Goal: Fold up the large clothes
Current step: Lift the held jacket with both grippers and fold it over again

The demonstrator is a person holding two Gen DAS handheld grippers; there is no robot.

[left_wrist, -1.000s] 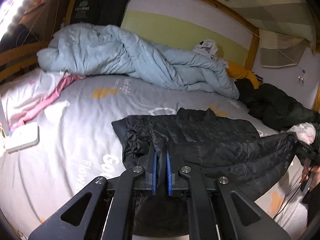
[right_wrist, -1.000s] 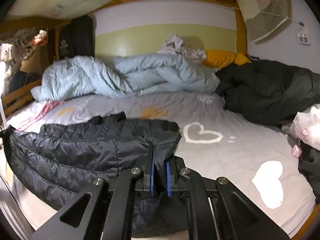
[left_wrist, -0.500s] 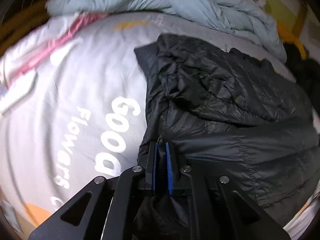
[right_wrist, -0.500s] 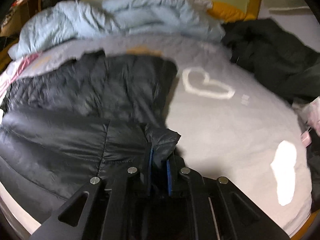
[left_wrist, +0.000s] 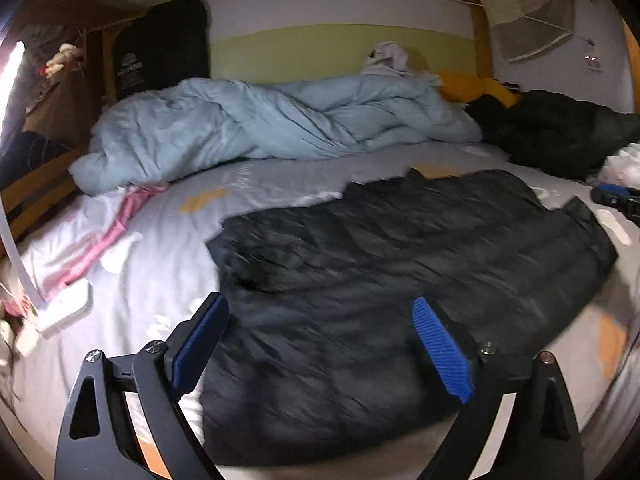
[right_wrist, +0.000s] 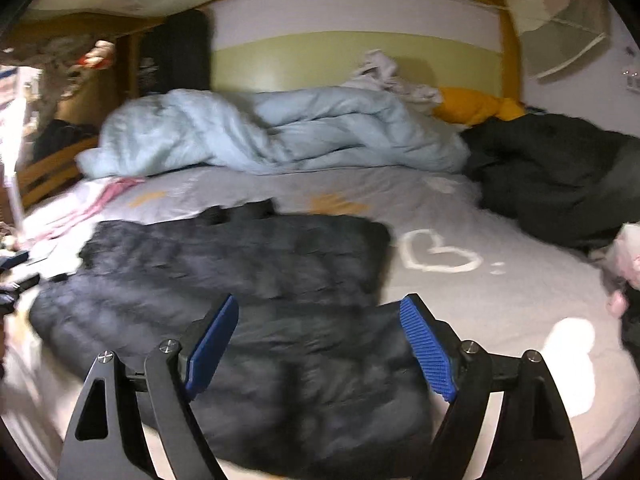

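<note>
A black quilted puffer jacket (left_wrist: 392, 264) lies spread flat on the grey bed sheet (left_wrist: 256, 184), folded over on itself. My left gripper (left_wrist: 320, 320) hovers over its near left part, jaws opening wide, blue pads (left_wrist: 440, 352) clear of the fabric. In the right wrist view the same jacket (right_wrist: 240, 280) fills the lower left. My right gripper (right_wrist: 320, 320) is above its near right edge, jaws also opening, nothing pressed between the fingers. The right gripper's tip (left_wrist: 614, 196) shows at the far right of the left view.
A crumpled light blue duvet (left_wrist: 260, 124) lies across the back of the bed. A dark green coat (right_wrist: 560, 176) is heaped at the right, a yellow pillow (right_wrist: 476, 106) behind it. Pink and white cloth (left_wrist: 100, 236) and a white box (left_wrist: 64, 308) lie at the left.
Both grippers have let go of the jacket fabric they pinched and spread wide. The jacket's lifted edges dropped flat onto the bed. Both cameras tilted back up toward the headboard.
</note>
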